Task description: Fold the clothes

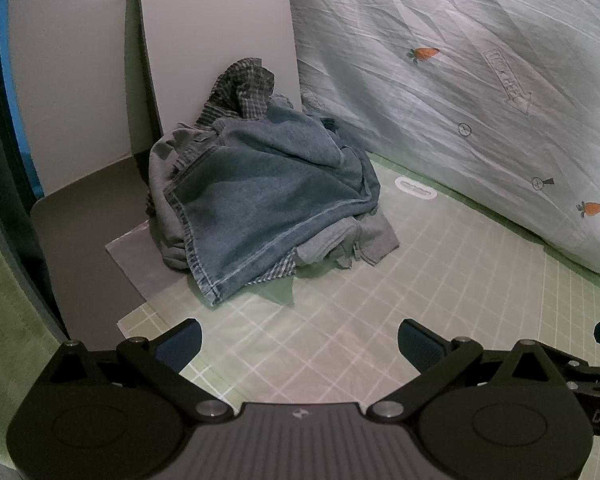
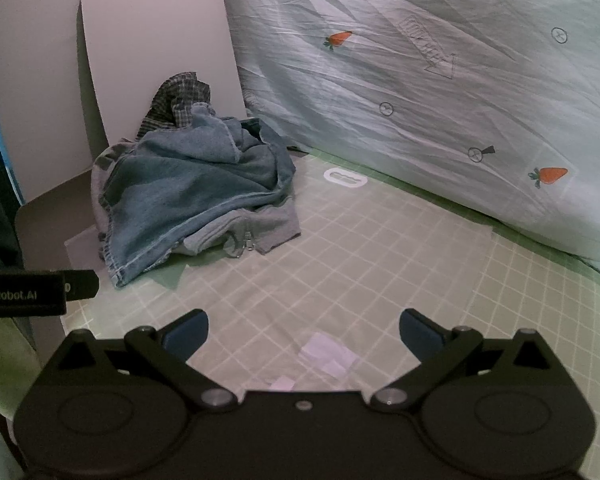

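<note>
Nothing is folded yet: the clothes pile (image 1: 260,196) (denim on top) sits at eleven o'clock on the grid mat (image 1: 380,300). Left gripper (image 1: 299,344) and right gripper (image 2: 303,334) hover spread, empty; next comes reaching for one garment.

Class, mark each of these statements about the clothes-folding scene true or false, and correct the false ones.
1. The blue denim garment lies on top of the pile. True.
2. The left gripper is clamped on the denim. False: it is open, holding nothing, apart from the pile.
3. A dark checked garment shows at the back of the pile. True.
4. The right gripper is shut. False: it is open and empty.
5. The pale duvet bears orange carrot prints. True.
</note>
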`<state>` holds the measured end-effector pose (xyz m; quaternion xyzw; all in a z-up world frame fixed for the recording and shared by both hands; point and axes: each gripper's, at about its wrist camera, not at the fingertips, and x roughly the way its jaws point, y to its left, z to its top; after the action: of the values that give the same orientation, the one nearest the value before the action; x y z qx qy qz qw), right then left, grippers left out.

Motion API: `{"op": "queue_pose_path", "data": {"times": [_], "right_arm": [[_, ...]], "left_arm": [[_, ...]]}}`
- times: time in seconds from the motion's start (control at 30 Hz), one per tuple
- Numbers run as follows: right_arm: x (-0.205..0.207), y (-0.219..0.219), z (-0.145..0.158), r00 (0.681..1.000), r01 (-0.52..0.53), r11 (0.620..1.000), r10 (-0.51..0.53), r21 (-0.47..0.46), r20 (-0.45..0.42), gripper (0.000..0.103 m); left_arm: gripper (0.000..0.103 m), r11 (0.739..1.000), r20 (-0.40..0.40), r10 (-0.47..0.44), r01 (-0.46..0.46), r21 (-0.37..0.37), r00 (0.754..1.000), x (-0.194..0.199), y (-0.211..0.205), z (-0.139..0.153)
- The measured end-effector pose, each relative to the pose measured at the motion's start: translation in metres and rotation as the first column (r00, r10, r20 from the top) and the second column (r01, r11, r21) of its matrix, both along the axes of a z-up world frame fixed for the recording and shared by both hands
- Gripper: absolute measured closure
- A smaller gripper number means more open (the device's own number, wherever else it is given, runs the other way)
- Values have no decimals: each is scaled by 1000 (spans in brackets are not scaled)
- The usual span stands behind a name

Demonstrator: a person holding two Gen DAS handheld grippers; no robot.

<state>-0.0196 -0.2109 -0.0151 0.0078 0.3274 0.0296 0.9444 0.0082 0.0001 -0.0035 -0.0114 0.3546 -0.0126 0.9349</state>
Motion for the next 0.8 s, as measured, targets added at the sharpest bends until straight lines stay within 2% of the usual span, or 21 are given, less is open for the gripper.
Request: {"op": "queue_pose_path", "data": {"times": [0.8], "right_arm": [[1,-1,-3,1000,8,1000,-8,4,-3,0]], "left_arm": [[0,1000,-6,5,-5,7,1000,1,-1,0]]}}
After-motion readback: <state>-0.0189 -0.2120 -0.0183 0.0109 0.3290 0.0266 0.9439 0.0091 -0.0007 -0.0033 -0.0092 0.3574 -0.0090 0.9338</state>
